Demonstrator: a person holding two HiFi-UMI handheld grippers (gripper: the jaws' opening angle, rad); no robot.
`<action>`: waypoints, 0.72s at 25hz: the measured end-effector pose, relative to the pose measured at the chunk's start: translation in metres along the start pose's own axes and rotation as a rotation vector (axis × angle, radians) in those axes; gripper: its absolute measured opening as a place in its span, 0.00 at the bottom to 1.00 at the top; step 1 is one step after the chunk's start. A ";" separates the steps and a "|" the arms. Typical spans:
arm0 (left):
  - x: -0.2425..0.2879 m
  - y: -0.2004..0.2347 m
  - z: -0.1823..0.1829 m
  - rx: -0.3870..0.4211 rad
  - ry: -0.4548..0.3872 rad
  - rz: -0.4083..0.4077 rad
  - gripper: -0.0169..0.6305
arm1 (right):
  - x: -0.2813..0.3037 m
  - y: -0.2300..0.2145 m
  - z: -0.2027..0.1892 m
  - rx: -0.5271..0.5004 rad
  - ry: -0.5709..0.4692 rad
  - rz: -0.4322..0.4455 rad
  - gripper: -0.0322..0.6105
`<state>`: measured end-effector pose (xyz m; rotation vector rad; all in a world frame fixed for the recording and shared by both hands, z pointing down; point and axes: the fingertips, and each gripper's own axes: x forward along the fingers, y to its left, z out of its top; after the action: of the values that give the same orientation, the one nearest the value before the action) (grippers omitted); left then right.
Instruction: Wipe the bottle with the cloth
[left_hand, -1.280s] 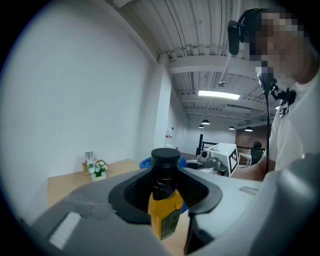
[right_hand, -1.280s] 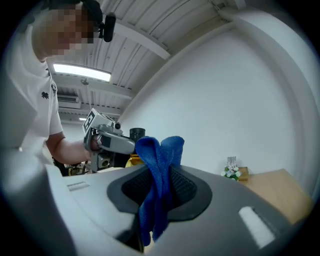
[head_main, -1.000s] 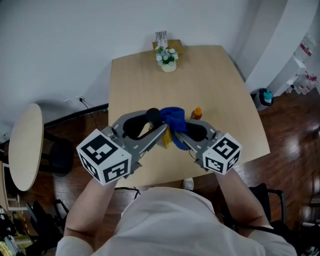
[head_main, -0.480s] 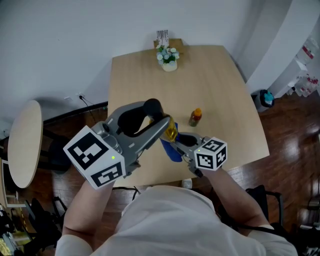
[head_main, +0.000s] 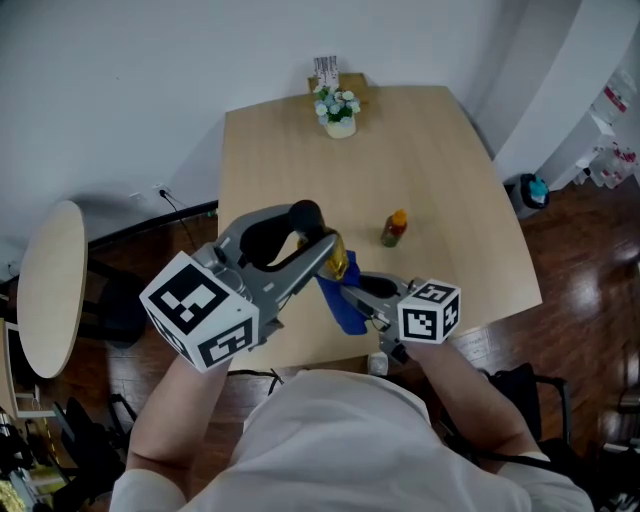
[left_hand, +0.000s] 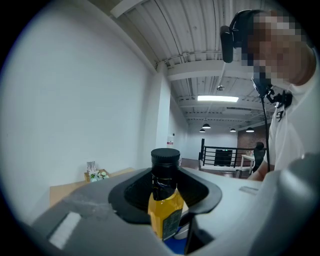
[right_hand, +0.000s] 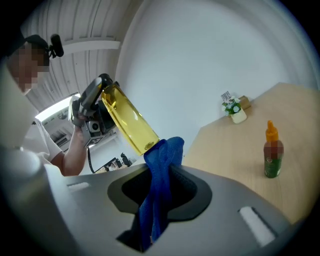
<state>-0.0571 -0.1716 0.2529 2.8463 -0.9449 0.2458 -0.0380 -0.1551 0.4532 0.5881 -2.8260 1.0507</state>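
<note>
My left gripper (head_main: 330, 262) is shut on a bottle of yellow liquid (left_hand: 165, 210) with a black cap, held tilted above the table's near edge. In the right gripper view the bottle (right_hand: 129, 121) slants down to its bottom, where the blue cloth (right_hand: 161, 187) touches it. My right gripper (head_main: 352, 298) is shut on that blue cloth (head_main: 340, 300), just below and right of the left one. In the head view only a small yellow part of the bottle (head_main: 340, 265) shows between the grippers.
A small bottle with an orange cap (head_main: 394, 228) stands on the wooden table (head_main: 300, 170) right of the grippers, also seen as the orange-capped bottle (right_hand: 271, 150). A small pot of flowers (head_main: 338, 108) sits at the far edge. A round side table (head_main: 50, 290) stands at left.
The left gripper has lifted the bottle up and towards me. The right gripper with the cloth dropped lower and nearer, under the bottle. The orange-capped bottle stayed on the table.
</note>
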 end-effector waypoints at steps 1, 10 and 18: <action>0.000 0.002 -0.002 -0.003 0.004 -0.001 0.27 | -0.004 -0.002 -0.002 0.007 -0.006 -0.010 0.19; 0.018 0.025 -0.037 -0.007 0.054 0.045 0.27 | -0.078 -0.029 -0.014 0.018 -0.112 -0.179 0.19; 0.068 0.057 -0.105 -0.054 0.098 0.174 0.27 | -0.159 -0.041 -0.015 -0.017 -0.141 -0.320 0.19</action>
<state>-0.0491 -0.2377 0.3728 2.6784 -1.1612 0.3691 0.1236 -0.1213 0.4586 1.1075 -2.7205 0.9574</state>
